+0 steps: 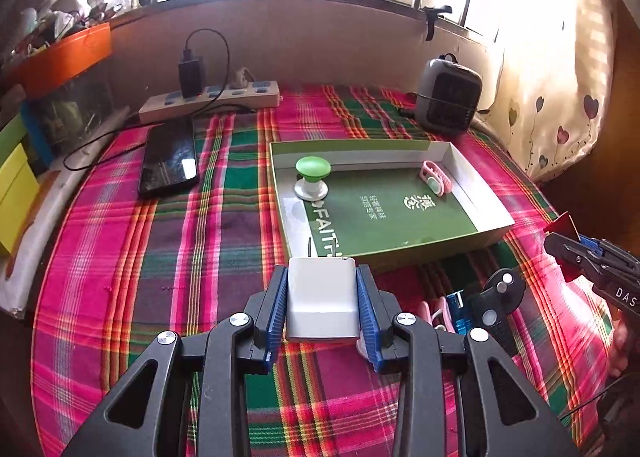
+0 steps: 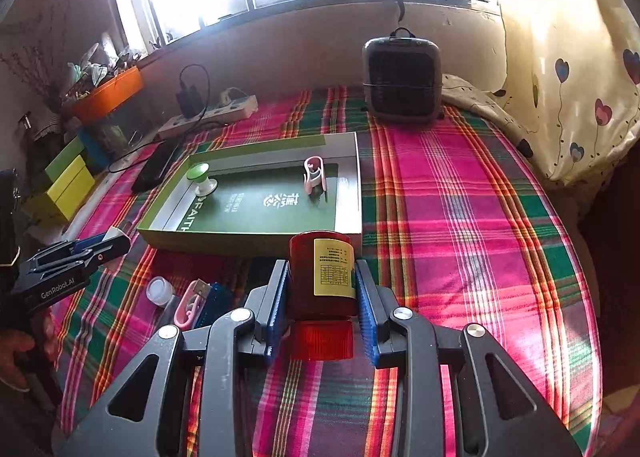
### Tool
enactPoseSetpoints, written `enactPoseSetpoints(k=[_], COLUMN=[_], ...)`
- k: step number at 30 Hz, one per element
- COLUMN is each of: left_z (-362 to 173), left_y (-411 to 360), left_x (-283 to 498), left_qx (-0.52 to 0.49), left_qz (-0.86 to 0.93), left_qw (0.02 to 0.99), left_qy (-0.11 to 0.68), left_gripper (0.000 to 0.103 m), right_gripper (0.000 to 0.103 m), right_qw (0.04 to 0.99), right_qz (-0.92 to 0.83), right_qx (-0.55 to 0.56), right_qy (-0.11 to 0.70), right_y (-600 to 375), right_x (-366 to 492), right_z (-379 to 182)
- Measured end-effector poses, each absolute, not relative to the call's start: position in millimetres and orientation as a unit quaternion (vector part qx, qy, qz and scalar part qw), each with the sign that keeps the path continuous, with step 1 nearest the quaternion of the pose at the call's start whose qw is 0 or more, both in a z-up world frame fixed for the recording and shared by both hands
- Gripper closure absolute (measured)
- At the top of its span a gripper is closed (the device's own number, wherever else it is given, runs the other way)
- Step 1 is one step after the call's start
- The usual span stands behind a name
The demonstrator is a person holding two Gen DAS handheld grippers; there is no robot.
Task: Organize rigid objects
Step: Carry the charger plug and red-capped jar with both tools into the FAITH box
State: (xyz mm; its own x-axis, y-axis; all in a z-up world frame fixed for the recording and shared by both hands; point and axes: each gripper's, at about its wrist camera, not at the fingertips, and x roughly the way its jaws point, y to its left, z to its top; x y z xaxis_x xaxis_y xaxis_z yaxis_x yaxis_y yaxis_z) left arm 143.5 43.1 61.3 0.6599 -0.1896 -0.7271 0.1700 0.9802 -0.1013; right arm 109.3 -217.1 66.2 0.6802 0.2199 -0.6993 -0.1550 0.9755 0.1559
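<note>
Two loads are airborne short of the green box (image 1: 484, 231): left gripper (image 1: 322, 297) clamps a white charger (image 1: 320, 297), right gripper (image 2: 322, 289) clamps a red bottle (image 2: 320, 277). Recommend clearing the near wall, then setting each down apart from the green knob (image 1: 313, 173) and pink clip (image 1: 436, 177) inside.

Plaid tablecloth (image 1: 160, 277): woven cloth, matt. Green tray (image 1: 472, 173): cardboard, white matt inner walls, slightly glossy printed floor. White charger (image 1: 320, 297): smooth satin plastic, metal prongs. Left gripper (image 1: 322, 289): matt black plastic arms, ribbed blue pads (image 1: 280, 297), shiny metal screws. Red bottle (image 2: 320, 277), centre of right view: translucent glossy plastic, matt yellow paper label, ribbed red cap. Phone (image 1: 170, 161), left of tray: glossy glass. Curtain (image 1: 560, 97), upper right: sheeny fabric.
</note>
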Motion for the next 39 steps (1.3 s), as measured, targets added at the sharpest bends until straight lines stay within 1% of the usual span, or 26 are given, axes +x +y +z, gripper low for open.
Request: enactPoseSetpoints(k=[6,16,29,39], left_z=[67.7,62.3,40.3,28.3], left_y=[31.8,6.7,-4.5,-12.0], left_x=[170.4,215.3,252.4,263.2], left_qx=[-0.022,-0.008,-0.006,0.010], left_qz=[-0.132,-0.154,-0.157,-0.152], left_qw=[0.909,0.902,0.892,0.889], left_qy=[0.396,0.404,0.423,0.432], left_gripper=[0.071,0.071,0.071,0.071], right_gripper=[0.070,0.070,0.070,0.070], right_qw=[0.915,0.898,0.876,0.866], right_qz=[0.125,0.164,0.183,0.195], right_qx=[0.040,0.044,0.030,0.006], right_qy=[0.382,0.405,0.445,0.460], right_y=[-211.5,-194.5,-174.4,-157.8], right_x=[136.8,193.9,250.2,271.0], right_z=[75.6,72.4,41.6,28.6])
